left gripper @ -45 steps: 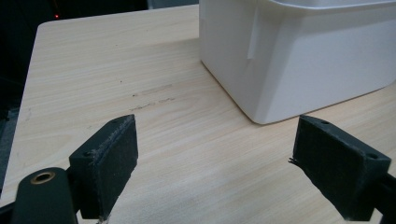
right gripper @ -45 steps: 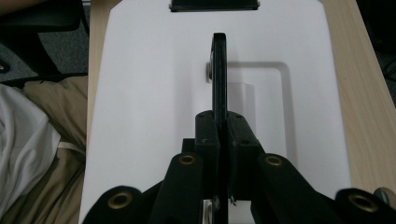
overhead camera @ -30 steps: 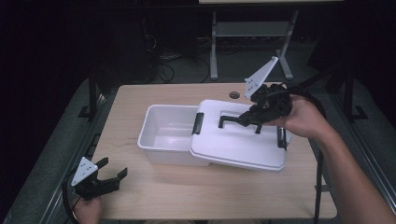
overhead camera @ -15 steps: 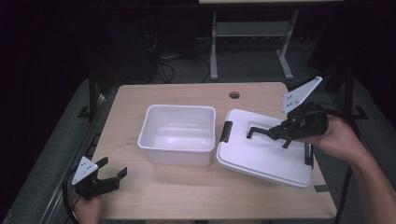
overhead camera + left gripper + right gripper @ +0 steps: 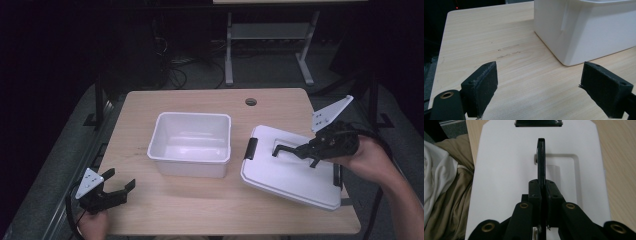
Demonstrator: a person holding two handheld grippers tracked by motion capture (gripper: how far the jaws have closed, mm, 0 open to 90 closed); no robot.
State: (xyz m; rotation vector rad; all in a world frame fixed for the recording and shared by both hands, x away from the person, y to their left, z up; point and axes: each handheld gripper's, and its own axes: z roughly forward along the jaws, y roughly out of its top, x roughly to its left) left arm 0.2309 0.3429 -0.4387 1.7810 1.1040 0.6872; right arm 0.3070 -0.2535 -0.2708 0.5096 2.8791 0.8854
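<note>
A white plastic bin (image 5: 192, 142) stands uncovered in the middle of the wooden table (image 5: 165, 102); its side wall (image 5: 586, 30) fills the top right of the left gripper view. To its right lies the white lid (image 5: 292, 172), slightly tilted, with black latches. My right gripper (image 5: 305, 151) is shut on the lid's black handle (image 5: 541, 160), which stands upright between the jaws. My left gripper (image 5: 119, 189) rests open near the table's front left corner, nothing between its pads (image 5: 485, 82).
A round cable hole (image 5: 251, 102) sits in the table near the far edge. Beyond the table stands a metal stand (image 5: 265, 37) among floor cables. The lid's right end reaches the table's right edge, above the person's lap (image 5: 446, 195).
My right gripper has carried the lid off the bin, to the right and down toward the table. The bin now stands uncovered. The left gripper has stayed put.
</note>
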